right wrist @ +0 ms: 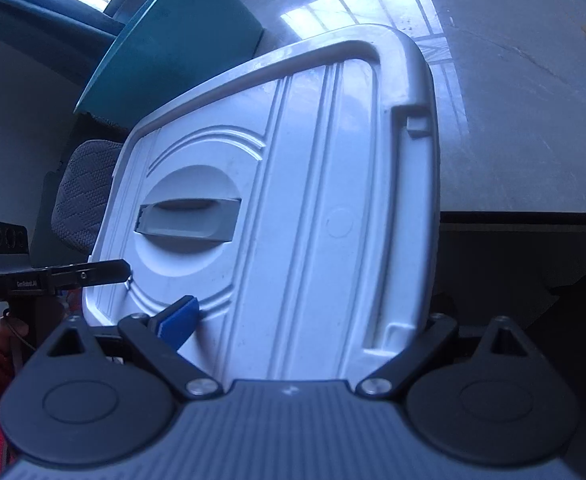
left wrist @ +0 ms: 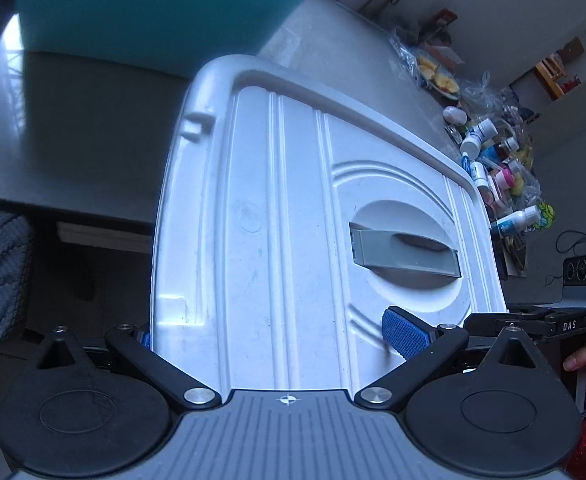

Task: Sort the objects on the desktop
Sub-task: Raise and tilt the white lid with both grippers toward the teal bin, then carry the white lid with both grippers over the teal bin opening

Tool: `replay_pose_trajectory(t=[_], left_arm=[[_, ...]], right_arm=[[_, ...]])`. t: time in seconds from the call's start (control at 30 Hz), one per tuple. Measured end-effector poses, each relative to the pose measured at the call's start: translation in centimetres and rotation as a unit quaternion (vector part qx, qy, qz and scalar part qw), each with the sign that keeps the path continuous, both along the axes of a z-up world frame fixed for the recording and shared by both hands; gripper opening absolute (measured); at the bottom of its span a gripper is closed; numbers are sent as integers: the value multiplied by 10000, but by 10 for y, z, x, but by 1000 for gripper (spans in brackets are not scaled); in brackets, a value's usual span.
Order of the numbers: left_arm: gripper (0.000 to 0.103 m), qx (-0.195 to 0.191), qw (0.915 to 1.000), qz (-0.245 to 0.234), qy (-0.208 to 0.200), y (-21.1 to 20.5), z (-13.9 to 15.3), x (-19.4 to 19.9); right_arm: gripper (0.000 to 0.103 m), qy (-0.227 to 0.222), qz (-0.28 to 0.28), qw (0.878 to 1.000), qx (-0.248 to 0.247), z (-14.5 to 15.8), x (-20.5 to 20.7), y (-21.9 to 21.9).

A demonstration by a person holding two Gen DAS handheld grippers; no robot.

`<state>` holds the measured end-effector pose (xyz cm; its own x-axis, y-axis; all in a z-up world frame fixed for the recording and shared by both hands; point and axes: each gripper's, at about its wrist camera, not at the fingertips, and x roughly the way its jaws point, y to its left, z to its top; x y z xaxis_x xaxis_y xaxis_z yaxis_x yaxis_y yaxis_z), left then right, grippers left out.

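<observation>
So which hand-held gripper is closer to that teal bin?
Left. The left hand-held gripper grips the white lid with the teal bin just beyond it; the right hand-held gripper grips farther right.

A large white plastic storage-box lid, ribbed lengthwise with a grey handle recessed in an oval hollow, is held tilted over the edge of a grey table, a teal bin beyond it.
</observation>
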<state>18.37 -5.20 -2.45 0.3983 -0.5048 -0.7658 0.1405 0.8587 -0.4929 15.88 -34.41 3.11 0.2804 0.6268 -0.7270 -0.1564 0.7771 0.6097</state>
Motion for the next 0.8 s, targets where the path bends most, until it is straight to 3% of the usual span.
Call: replay_pose_trajectory(t=[0.43, 0.8], left_arm=[[102, 296, 9953, 885, -261, 86, 45, -93], [102, 289, 9915, 1136, -560, 155, 74, -147]], right_arm=[[96, -212, 814, 9963, 202, 3, -12, 5], [96, -539, 981, 9936, 152, 9, -11, 29]])
